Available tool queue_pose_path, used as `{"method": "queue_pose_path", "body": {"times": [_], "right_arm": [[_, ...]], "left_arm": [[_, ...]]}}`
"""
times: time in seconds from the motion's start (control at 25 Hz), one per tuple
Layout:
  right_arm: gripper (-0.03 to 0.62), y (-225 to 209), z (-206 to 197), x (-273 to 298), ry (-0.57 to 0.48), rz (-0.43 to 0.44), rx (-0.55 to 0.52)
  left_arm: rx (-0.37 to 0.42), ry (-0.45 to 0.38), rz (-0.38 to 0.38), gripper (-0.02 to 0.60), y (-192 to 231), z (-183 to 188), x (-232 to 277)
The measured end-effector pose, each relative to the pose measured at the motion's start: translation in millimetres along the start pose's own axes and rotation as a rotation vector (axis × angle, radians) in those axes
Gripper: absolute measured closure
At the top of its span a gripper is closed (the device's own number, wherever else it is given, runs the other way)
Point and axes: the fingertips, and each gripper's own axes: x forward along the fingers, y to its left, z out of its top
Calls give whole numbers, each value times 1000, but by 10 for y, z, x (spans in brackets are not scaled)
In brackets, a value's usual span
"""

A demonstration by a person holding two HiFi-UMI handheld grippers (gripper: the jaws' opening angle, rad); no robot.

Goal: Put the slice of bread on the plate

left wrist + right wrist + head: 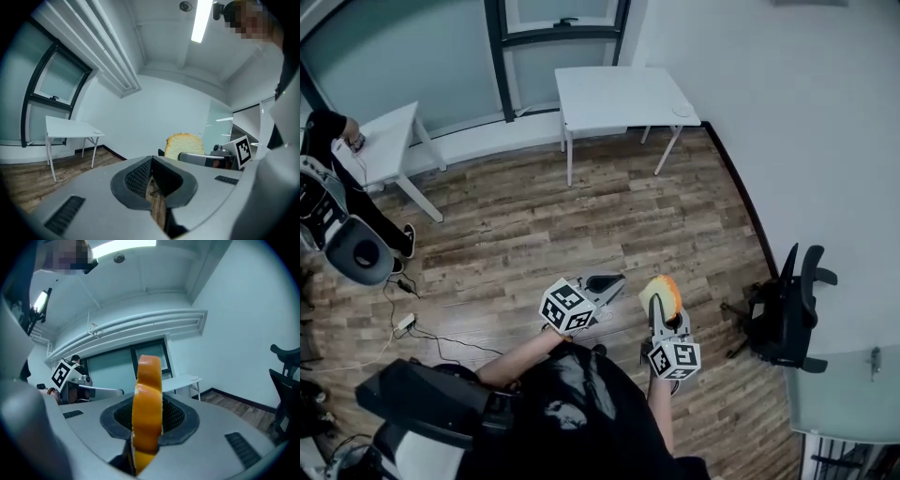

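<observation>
The slice of bread (664, 292) is pale with an orange-brown crust. It stands on edge between the pads of my right gripper (660, 315), which is shut on it above the wooden floor. In the right gripper view the bread (147, 404) rises edge-on out of the right gripper (146, 434). My left gripper (614, 279) is held beside it to the left, shut with nothing in it (152, 180). The left gripper view shows the bread (184, 145) face-on. A small white plate (682, 111) lies at the right corner of the far white table (614, 94), well ahead of both grippers.
A second white table (389, 141) stands at the far left, with a person (328, 169) and a grey chair (358, 251) next to it. A black office chair (792, 309) stands at the right by the wall. Cables (417, 328) lie on the floor at the left.
</observation>
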Motion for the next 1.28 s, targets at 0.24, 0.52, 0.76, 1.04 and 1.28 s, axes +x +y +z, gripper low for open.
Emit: {"method": "queue_pose_path", "body": {"times": [0.24, 0.52, 0.76, 1.04, 1.28], "right_arm": [[494, -43, -167, 71, 39, -33, 22], [496, 80, -191, 282, 48, -15, 35], [496, -387, -88, 593, 32, -21, 66], [496, -1124, 366, 1048, -20, 37, 88], [496, -1730, 525, 1328, 7, 103, 57]], "left_arm": [[-1, 17, -32, 578, 90, -37, -21], [-32, 25, -34, 578, 348, -75, -20], [-16, 67, 37, 578, 716, -70, 352], [-58, -27, 48, 578, 1106, 591, 1278], [24, -6, 61, 578, 1175, 772, 1894]]}}
